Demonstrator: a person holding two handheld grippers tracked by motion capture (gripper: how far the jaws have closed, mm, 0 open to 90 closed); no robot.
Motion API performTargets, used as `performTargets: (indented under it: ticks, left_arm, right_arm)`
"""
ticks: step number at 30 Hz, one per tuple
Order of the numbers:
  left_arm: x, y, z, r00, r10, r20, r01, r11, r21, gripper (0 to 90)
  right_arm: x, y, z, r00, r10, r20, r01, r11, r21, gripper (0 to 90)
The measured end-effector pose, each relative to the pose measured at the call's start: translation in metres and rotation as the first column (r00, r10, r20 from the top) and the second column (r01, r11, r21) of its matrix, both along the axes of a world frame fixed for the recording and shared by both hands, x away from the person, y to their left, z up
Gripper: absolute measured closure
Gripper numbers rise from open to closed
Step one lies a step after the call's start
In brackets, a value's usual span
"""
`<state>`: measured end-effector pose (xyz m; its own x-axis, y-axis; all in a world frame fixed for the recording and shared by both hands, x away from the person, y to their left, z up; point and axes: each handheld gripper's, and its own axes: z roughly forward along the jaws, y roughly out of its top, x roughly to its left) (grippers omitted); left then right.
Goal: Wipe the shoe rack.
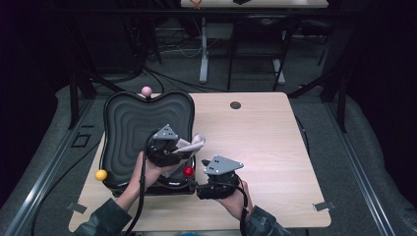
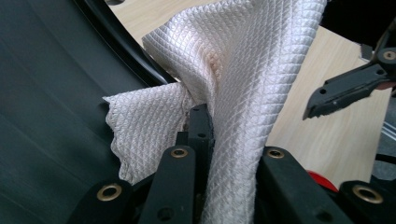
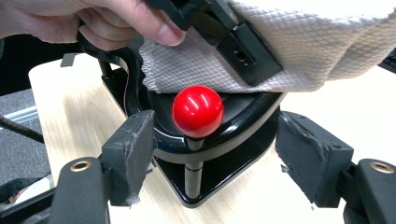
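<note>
My left gripper [image 2: 205,126] is shut on a white waffle-weave cloth [image 2: 243,60], which drapes up and over its jaws. In the high view the cloth [image 1: 194,143] hangs over the right rim of a black ridged tray [image 1: 128,128], with the left gripper [image 1: 189,147] above that rim. A red ball [image 3: 197,111] sits on a peg at the tray's near right corner. My right gripper [image 3: 215,149] is open, one pad on each side of the ball and neither touching it. From above, the right gripper [image 1: 198,188] points left at the red ball [image 1: 188,171].
The tray has a yellow ball [image 1: 101,174] at its near left corner and a pink ball [image 1: 146,90] at its far edge. A small dark disc [image 1: 235,104] lies on the wooden table [image 1: 265,147] at the back. A hand [image 3: 93,21] grips the left gripper.
</note>
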<state>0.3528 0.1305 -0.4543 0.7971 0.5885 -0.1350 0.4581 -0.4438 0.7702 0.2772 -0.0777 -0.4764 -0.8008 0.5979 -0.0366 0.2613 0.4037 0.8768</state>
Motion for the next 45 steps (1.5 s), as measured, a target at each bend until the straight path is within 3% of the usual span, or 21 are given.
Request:
performTargets:
  ticks: [13,28,33,41,45]
  left_arm:
    - [-0.008,0.002,-0.005,0.9994,-0.006,-0.033,0.006,1.0,-0.002,81.8]
    - [-0.006,-0.004,0.0,1.0,-0.002,0.007,0.002,0.9995,0.031,81.6]
    - [-0.006,-0.004,0.001,0.9993,-0.034,-0.014,0.035,0.9984,0.046,81.7]
    - [0.001,-0.006,0.006,0.9996,-0.003,0.028,0.001,0.9982,0.06,81.6]
    - [0.007,-0.01,0.014,0.9978,-0.002,0.066,-0.005,0.9944,0.105,81.4]
  right_arm:
    - [0.0,0.001,-0.003,1.0,-0.004,-0.002,0.004,1.0,-0.006,28.0]
    - [0.0,0.005,-0.006,1.0,0.003,-0.002,-0.003,1.0,-0.006,33.6]
    - [0.0,0.004,-0.005,1.0,-0.007,0.003,0.007,1.0,-0.01,32.4]
    - [0.001,0.004,-0.005,1.0,-0.007,0.005,0.007,1.0,-0.007,31.1]
    - [0.001,0.007,-0.005,1.0,-0.004,0.003,0.004,1.0,-0.009,30.9]
